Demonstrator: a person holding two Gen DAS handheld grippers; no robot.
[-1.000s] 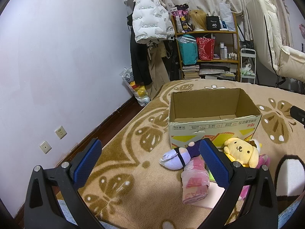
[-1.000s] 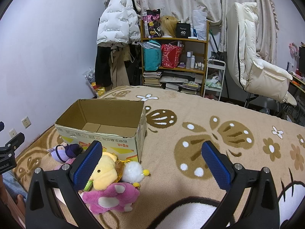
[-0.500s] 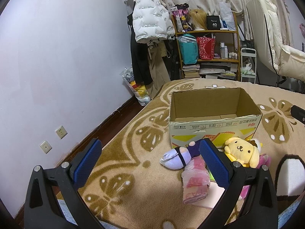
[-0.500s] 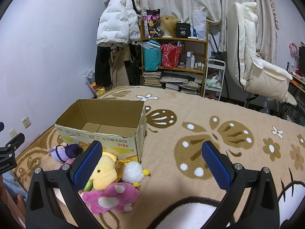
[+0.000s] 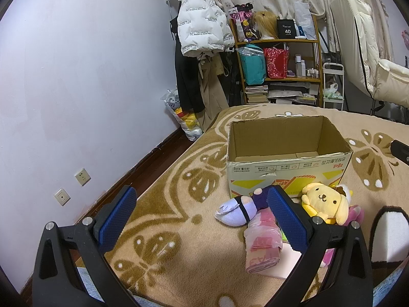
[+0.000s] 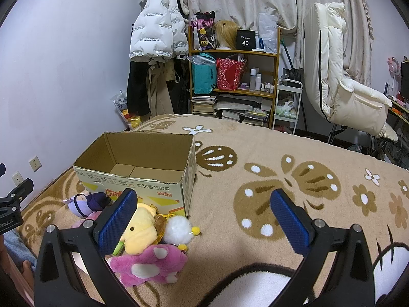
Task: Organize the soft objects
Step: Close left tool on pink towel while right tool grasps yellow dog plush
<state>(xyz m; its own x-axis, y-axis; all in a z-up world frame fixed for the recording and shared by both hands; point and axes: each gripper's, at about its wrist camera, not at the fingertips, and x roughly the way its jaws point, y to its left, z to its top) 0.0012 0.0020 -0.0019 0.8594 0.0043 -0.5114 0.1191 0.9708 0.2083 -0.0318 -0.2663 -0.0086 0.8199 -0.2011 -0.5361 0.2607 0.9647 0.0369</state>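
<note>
An open, empty cardboard box (image 5: 288, 171) (image 6: 143, 186) stands on a beige patterned blanket. In front of it lies a pile of soft toys: a purple doll (image 5: 240, 209) (image 6: 87, 203), a yellow dog plush (image 5: 324, 202) (image 6: 139, 230), a pink plush (image 6: 150, 262), a white pompom (image 6: 176, 231) and a bagged pink item (image 5: 263, 248). My left gripper (image 5: 202, 220) is open and empty, left of the pile. My right gripper (image 6: 204, 222) is open and empty, right of the pile.
A purple wall with sockets (image 5: 81, 176) runs along the left. A shelf (image 6: 235, 81) with bags and books, hanging coats (image 6: 156, 41) and a white padded chair (image 6: 342, 84) stand behind the bed. The blanket (image 6: 294, 179) spreads wide to the right.
</note>
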